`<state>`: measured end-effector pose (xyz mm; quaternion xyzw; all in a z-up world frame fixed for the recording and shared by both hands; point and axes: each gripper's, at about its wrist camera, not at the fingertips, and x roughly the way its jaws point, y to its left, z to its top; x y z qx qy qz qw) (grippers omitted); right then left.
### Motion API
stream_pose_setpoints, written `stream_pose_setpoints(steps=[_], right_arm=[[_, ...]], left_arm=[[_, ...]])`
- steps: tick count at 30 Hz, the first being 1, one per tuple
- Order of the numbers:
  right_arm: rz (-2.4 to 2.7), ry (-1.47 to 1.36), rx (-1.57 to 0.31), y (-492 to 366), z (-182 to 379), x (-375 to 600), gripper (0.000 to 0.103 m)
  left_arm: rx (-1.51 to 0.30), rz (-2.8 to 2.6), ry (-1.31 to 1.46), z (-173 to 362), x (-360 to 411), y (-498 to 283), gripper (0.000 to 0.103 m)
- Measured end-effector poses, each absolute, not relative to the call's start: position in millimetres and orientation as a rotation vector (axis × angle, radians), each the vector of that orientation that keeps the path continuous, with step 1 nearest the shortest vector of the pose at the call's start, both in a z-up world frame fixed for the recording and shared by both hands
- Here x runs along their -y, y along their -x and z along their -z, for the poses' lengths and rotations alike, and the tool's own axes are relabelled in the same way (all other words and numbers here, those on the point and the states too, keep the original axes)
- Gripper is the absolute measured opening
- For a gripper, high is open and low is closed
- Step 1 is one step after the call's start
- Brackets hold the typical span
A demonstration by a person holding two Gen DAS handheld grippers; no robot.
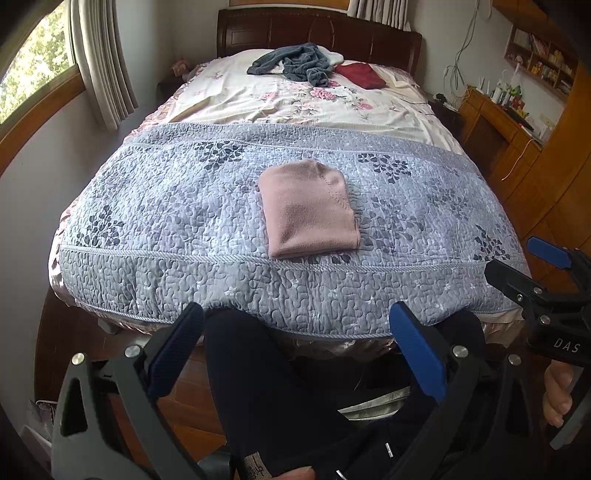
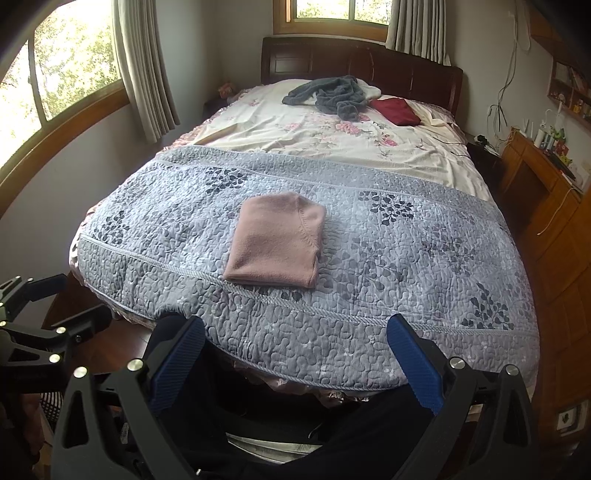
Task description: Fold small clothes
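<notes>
Grey clothes (image 1: 293, 62), red cloth (image 1: 360, 75) far from pink garment (image 1: 308, 208).

Colours only:
- folded garment (image 1: 308, 208): dusty pink, plain, tone-on-tone seam stitching.
- quilt (image 1: 184, 221): grey-blue, pebble-quilted, dark navy leaf sprigs, paler corded border bands.
- sheet (image 1: 295, 107): cream with pink-and-green floral print.
- crumpled cloth (image 1: 291, 64) near headboard: slate grey-blue.
- cushion (image 1: 360, 75) beside it: dark red, plain.
- headboard (image 1: 317, 33): dark reddish-brown wood.
- curtains (image 2: 142, 70): beige-grey, plain.
- desk (image 1: 495, 125): orange-brown wood.
- left gripper (image 1: 299, 345), right gripper (image 2: 295, 356): black frames, blue ribbed pads, silver rivets.
- walls white; window frames mid-brown.
</notes>
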<state>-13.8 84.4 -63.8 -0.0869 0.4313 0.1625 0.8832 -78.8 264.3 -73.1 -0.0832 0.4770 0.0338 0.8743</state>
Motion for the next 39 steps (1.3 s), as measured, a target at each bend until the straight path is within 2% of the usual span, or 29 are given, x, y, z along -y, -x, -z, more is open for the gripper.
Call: stream_pose_setpoints(steps=[39], right_arm=[[-0.341,0.173,-0.904,10.2,63.0,-85.8,0.099]], left_arm=[[-1.005,-0.067,0.163,73.6,-265.7,78.6,0.100]])
